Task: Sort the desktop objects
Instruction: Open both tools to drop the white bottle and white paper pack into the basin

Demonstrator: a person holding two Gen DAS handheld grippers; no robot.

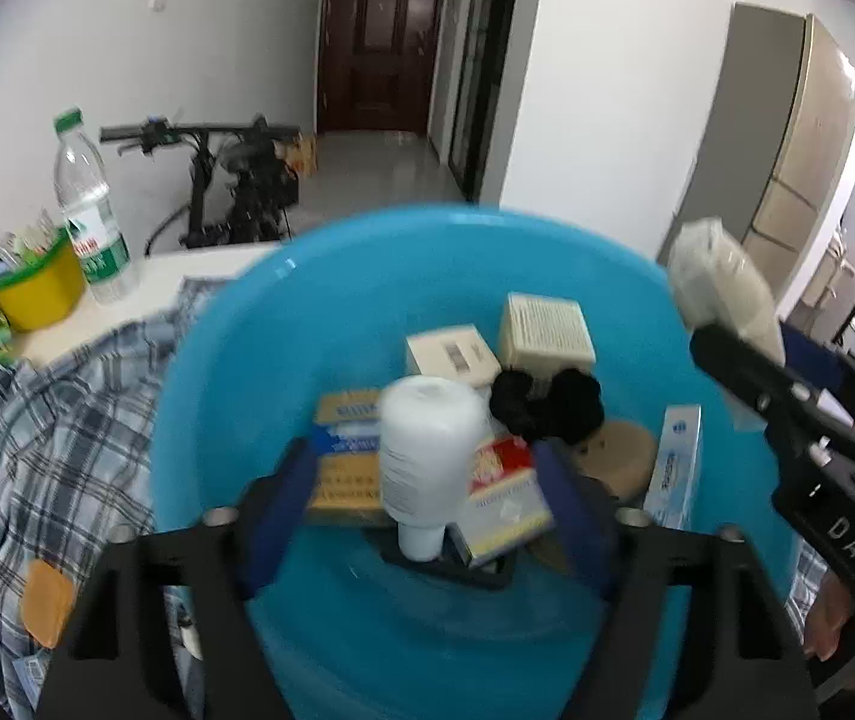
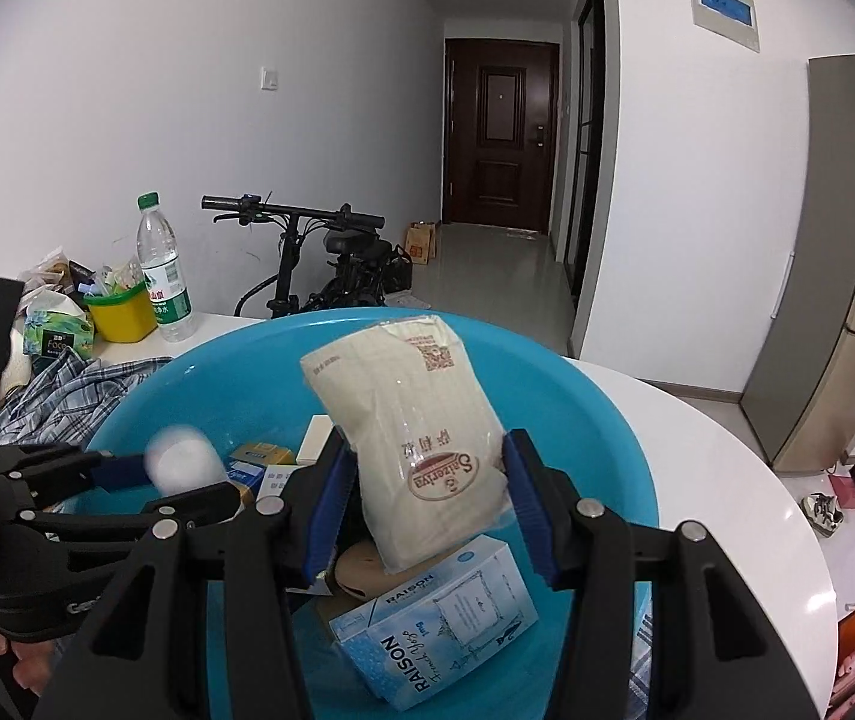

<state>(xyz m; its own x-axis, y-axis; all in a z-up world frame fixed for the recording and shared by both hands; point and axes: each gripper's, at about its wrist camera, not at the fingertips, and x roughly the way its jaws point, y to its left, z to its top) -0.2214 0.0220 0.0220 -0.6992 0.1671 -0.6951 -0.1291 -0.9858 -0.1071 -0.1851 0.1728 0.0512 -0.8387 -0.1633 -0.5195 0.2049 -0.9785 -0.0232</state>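
A blue basin [image 1: 331,324] [image 2: 577,396] on the white table holds several boxes, a black hair tie [image 1: 547,405] and a tan round pad [image 1: 619,450]. My left gripper [image 1: 427,468] [image 2: 169,480] holds a white bottle [image 1: 427,450] [image 2: 181,465] upside down above the basin; the bottle is narrower than the finger gap, and whether the pads touch it is unclear. My right gripper [image 2: 424,504] [image 1: 721,324] is shut on a beige sealed packet [image 2: 409,438] [image 1: 721,282], held over the basin's right side above a pale blue RAISON box [image 2: 433,618] [image 1: 676,462].
A plaid shirt [image 1: 37,450] [image 2: 67,396] lies left of the basin. Behind it stand a yellow tub [image 1: 37,294] [image 2: 121,312], a water bottle [image 1: 91,222] [image 2: 163,270] and a tissue pack [image 2: 55,330]. A folded bike [image 2: 319,264] and a fridge [image 2: 835,300] stand beyond the table.
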